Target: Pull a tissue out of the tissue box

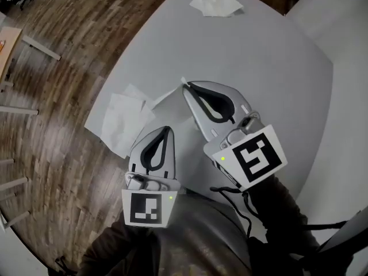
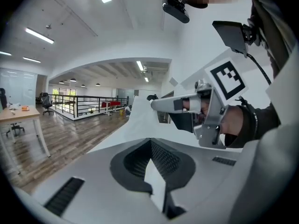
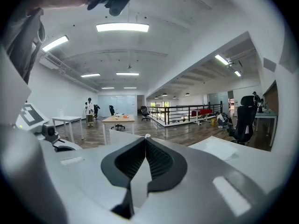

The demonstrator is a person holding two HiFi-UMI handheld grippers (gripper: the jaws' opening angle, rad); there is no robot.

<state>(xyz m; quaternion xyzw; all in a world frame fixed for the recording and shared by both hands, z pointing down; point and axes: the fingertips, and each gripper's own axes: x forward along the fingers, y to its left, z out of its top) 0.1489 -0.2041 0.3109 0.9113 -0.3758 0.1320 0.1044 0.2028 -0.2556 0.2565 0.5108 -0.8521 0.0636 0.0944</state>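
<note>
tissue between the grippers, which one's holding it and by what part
Both: the right gripper pinches one end of the tissue, the left gripper clamps the opposite end.

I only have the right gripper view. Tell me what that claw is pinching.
Observer: In the head view, the right claw is shut on one corner of a white tissue.
Operator: Report the other end.
Observer: The left claw is shut on it, so the sheet hangs stretched between both claws above the table.
Operator: Say what lies under the left claw's side.
Observer: The flat tissues lie spread at the table's left edge, beside the wooden floor.
</note>
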